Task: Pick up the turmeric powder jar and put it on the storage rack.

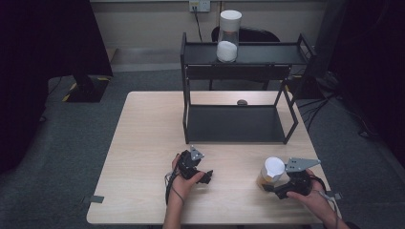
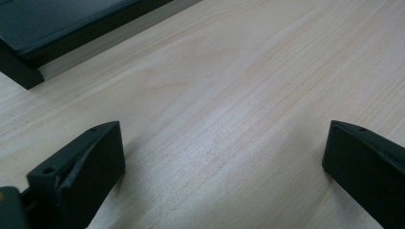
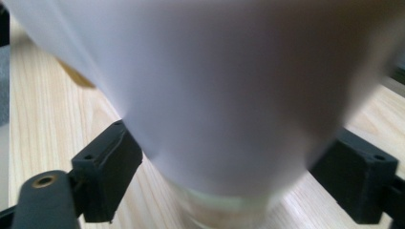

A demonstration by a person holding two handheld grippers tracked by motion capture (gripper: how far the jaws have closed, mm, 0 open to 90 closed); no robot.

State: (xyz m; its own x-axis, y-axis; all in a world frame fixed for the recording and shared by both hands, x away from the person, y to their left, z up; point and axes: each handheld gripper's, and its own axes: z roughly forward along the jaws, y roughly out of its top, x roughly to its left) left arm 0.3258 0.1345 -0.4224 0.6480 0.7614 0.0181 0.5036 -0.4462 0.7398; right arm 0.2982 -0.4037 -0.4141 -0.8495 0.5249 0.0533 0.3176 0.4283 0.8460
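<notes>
The pale wooden table carries a black two-level shelf rack at its far middle. On the rack's upper shelf stands a tall clear canister with a white lid and white contents in its lower part. A small dark object, too small to make out, lies on the table just behind the rack's lower shelf.

Near the front right edge of the table stands a jar with a white lid and amber contents, upright on the wood. The right gripper reaches it from the right side, held in the person's right hand. In the right gripper view the jar's white lid looms blurred between the two black jaws, which sit against its sides just under the lid, so the tool looks clamped on the jar, though the blur leaves the contact a little uncertain.

The left gripper rests at the front middle of the table, well apart from the jar. The left gripper view shows its jaws standing wide apart with bare wood between them
</notes>
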